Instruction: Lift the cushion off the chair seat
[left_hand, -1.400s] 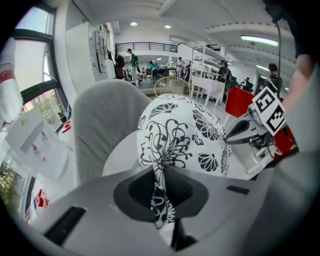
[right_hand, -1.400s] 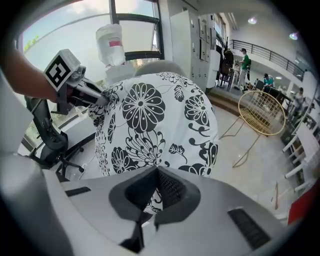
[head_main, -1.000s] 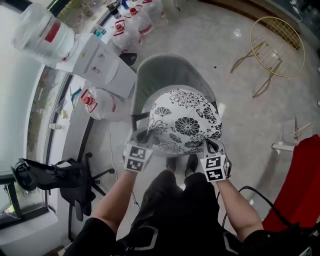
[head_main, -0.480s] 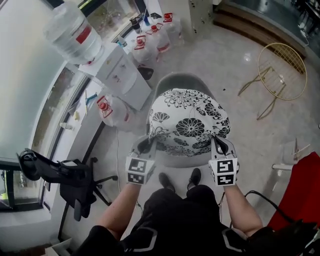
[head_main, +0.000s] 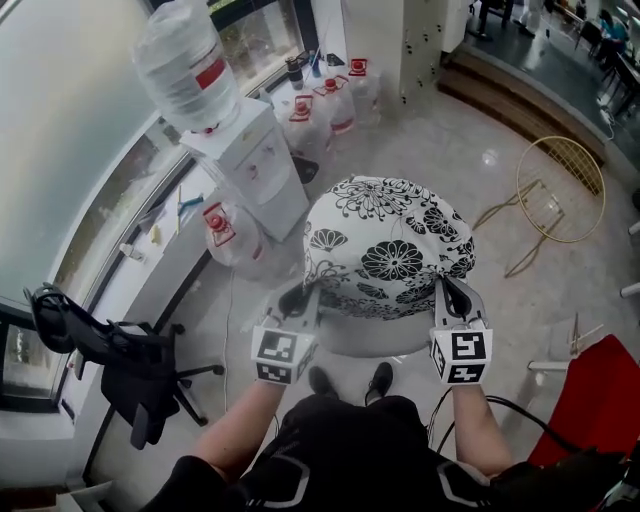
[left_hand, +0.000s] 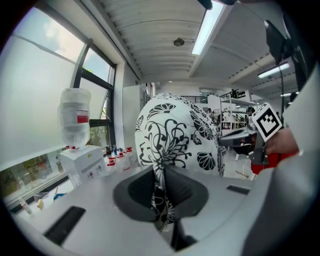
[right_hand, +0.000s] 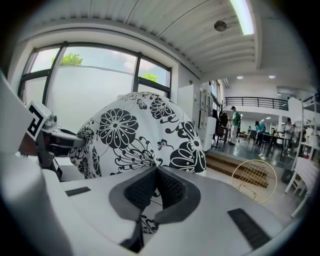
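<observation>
Both grippers are clamped on the cushion (head_main: 390, 245). Your left gripper (head_main: 300, 296) pinches a fold of its black-and-white flowered cover at the near left corner. In the left gripper view the jaws stand almost together, with a strip of fabric squeezed between them and hanging below. Your right gripper (head_main: 447, 290) bites the near right corner, and in its own view the jaws are pressed tight on a thin flap of the same cover.

The cushion bulges away from you between the two grippers, directly over the grey chair (head_main: 368, 340), whose front edge shows just beneath it in the head view. From above you cannot tell whether it touches the seat. In both gripper views it stands high against the windows and ceiling.

Left of the chair is a white water dispenser (head_main: 250, 160) with a bottle (head_main: 190, 65) on top. A gold wire stand (head_main: 560, 185) sits well apart to the right, and a black office chair (head_main: 120, 360) stands at near left.
</observation>
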